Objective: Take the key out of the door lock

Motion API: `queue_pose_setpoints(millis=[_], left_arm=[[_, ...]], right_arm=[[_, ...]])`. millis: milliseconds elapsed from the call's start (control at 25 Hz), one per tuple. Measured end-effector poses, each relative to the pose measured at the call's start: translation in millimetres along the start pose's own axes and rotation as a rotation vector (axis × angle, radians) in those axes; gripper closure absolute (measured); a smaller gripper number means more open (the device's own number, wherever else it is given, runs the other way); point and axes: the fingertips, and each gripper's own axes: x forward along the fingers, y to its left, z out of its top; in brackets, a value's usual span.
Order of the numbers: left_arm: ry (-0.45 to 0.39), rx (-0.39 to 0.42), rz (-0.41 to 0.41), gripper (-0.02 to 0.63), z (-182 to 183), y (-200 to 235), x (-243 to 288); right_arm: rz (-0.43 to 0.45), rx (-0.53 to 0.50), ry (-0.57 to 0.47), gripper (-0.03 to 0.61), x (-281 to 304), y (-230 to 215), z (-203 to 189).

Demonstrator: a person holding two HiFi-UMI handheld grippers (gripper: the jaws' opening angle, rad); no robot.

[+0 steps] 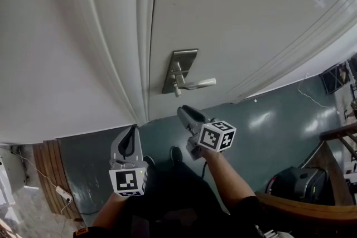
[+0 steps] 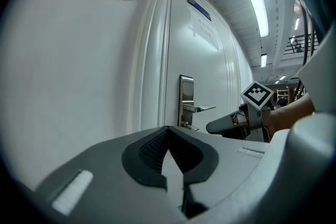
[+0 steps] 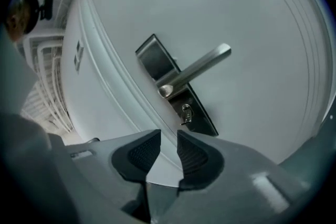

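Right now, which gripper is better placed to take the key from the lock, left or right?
The right gripper, probably: its jaws stand apart and empty, aimed just below the key in the lock plate. The left gripper is shut and faces the door frame.

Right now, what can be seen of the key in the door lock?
The key is small, silvery, apparently metal, seated low in the lock plate, below the lever handle. Its head juts out from the door. Nothing but the lock plate touches it; the open right gripper is short of it.
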Motion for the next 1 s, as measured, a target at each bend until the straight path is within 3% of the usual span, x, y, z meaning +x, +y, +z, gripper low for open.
queue_pose_setpoints(millis=[240,400,640,840,1000], left_arm=[[0.009,0.021,0.019,0.596,2.7,-0.3,17.8],[0.023,0.036,0.035,0.597,3.7,-1.9,29.2],[0.038,0.039,0.059,0.597,2.7,-6.1,41.0],[0.039,0.040,0.079,0.597,4.7,-7.6,45.8],[0.040,0.038,0.094,0.597,4.2,-6.6,46.2]], right_arm=[[0.123,0.293,0.020,0.482,25.6,-23.6,-3.3],[0.223,0.410,0.007,0.479,37.2,-25.5,4.0],[0.359,0.505,-0.014,0.479,51.2,-22.5,18.8],[0.404,0.562,-0.003,0.485,60.4,-24.0,21.3],[0.426,0.627,0.003,0.549,62.4,-27.1,19.0]])
